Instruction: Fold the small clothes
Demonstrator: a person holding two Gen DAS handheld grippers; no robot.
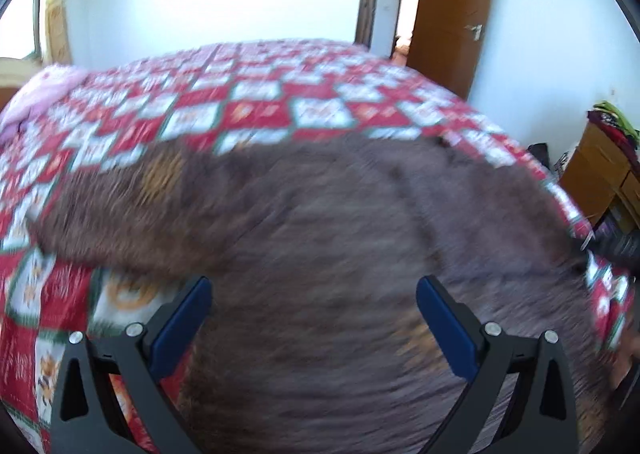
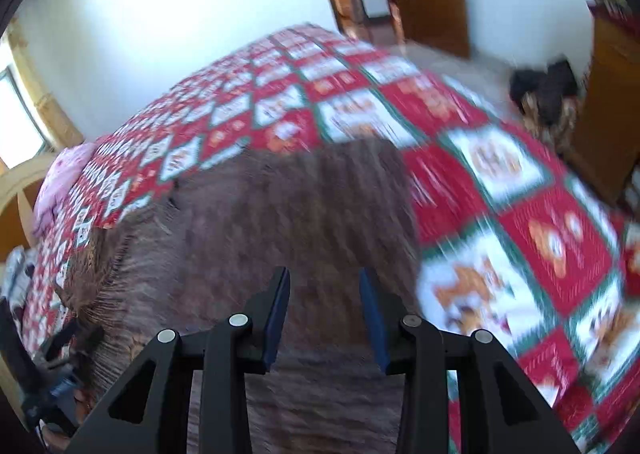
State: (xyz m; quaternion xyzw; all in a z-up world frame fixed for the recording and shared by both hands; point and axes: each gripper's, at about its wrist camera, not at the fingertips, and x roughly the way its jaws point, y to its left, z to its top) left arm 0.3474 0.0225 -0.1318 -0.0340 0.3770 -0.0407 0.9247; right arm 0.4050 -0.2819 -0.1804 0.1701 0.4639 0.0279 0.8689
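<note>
The brown garment [image 1: 320,222] lies spread on the checked bedspread [image 1: 256,94] with its long axis running left to right, directly under and ahead of both the wide-open left gripper [image 1: 314,290] and the half-open, empty right gripper [image 2: 324,278].

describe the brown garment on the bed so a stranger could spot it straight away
Find the bed under the red, white and green patchwork quilt. On its near side lies a fuzzy brown knitted garment spread out flat. It is the only plain dark thing on the busy checks, unlike the pink bundle far off.
</note>
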